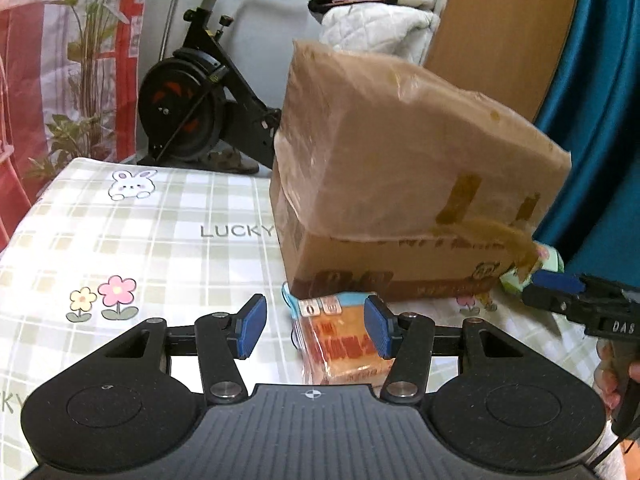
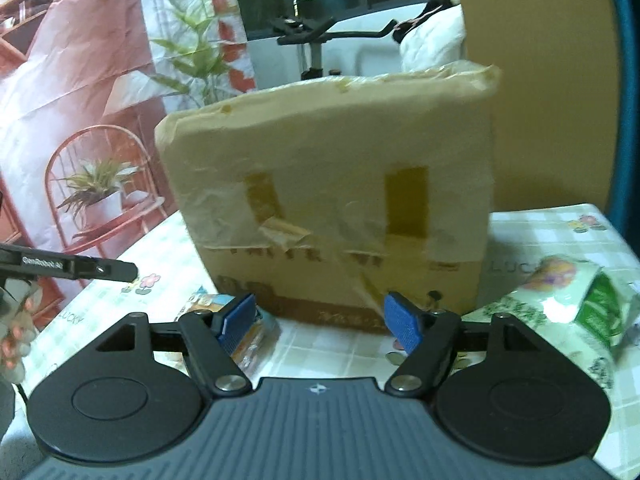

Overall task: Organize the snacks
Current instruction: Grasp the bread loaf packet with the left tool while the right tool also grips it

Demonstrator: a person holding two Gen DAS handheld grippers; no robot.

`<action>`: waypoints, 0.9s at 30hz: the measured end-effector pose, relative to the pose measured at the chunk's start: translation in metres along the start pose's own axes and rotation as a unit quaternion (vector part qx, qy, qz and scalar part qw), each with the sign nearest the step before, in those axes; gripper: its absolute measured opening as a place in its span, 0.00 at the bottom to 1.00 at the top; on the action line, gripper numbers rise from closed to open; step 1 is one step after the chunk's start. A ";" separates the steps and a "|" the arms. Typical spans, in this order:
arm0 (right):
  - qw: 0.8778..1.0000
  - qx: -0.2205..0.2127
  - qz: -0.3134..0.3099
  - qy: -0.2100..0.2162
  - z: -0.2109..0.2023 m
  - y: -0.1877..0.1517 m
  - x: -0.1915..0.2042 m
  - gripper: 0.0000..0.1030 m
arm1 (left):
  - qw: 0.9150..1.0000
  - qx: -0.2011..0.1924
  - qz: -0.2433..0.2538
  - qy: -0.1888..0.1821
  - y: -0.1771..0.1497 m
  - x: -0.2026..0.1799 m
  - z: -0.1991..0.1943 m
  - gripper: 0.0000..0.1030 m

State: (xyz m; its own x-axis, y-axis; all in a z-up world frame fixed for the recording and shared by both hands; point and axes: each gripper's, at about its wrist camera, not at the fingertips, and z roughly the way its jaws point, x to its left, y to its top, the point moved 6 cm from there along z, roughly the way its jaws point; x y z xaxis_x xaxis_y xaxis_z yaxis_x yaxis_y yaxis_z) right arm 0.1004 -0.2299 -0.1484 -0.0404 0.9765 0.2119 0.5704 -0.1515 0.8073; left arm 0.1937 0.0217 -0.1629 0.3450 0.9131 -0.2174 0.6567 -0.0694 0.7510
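Note:
An orange snack packet lies on the checked tablecloth in front of a taped cardboard box. My left gripper hovers over it, open. Its right pad is beside the packet and its left pad is well clear. My right gripper is open with nothing between its pads, facing the box. A green and white snack bag lies to its right, and the orange packet shows behind its left finger. In the left wrist view, the right gripper reaches in by the green bag.
An exercise bike stands behind the table, with a white quilted bundle and a wooden panel further right. A teal curtain hangs at the far right. A person's hand holds the left gripper.

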 end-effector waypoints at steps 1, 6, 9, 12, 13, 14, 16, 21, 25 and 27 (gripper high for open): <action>1.000 0.002 0.003 0.005 0.003 -0.001 0.001 0.72 | 1.000 0.002 0.006 -0.001 -0.002 -0.001 0.001 0.55; 0.999 0.022 -0.007 0.023 0.020 -0.002 0.008 0.72 | 1.000 0.003 0.019 -0.007 -0.005 -0.001 0.004 0.55; 0.999 0.037 -0.020 0.035 0.031 -0.003 0.013 0.72 | 1.000 0.007 0.012 -0.005 -0.008 -0.002 0.008 0.55; 0.997 0.049 -0.035 0.044 0.043 -0.003 0.019 0.72 | 1.000 0.016 0.001 -0.010 -0.010 0.001 0.014 0.55; 0.997 0.052 -0.042 0.046 0.048 -0.003 0.022 0.72 | 1.000 0.021 -0.006 -0.014 -0.011 0.003 0.017 0.55; 0.996 0.057 -0.055 0.049 0.054 -0.003 0.027 0.72 | 0.999 0.027 -0.012 -0.018 -0.012 0.004 0.021 0.55; 0.993 0.070 -0.074 0.062 0.065 -0.005 0.036 0.72 | 0.999 0.034 -0.020 -0.019 -0.014 0.007 0.029 0.55; 0.984 0.111 -0.100 0.096 0.094 -0.014 0.057 0.72 | 0.997 0.049 -0.058 -0.033 -0.017 0.012 0.045 0.54; 0.975 0.150 -0.118 0.115 0.110 -0.024 0.069 0.72 | 0.996 0.057 -0.064 -0.037 -0.019 0.009 0.057 0.53; 0.968 0.170 -0.136 0.122 0.115 -0.029 0.074 0.72 | 0.994 0.065 -0.070 -0.045 -0.022 0.007 0.063 0.53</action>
State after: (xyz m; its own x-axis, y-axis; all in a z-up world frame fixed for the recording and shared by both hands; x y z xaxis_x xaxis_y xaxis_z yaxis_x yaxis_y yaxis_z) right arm 0.1753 -0.1352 -0.2200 -0.3956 0.9018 0.1737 0.7468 0.2058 0.6324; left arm 0.2237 0.0041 -0.2195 0.2980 0.8784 -0.3737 0.7821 -0.0003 0.6231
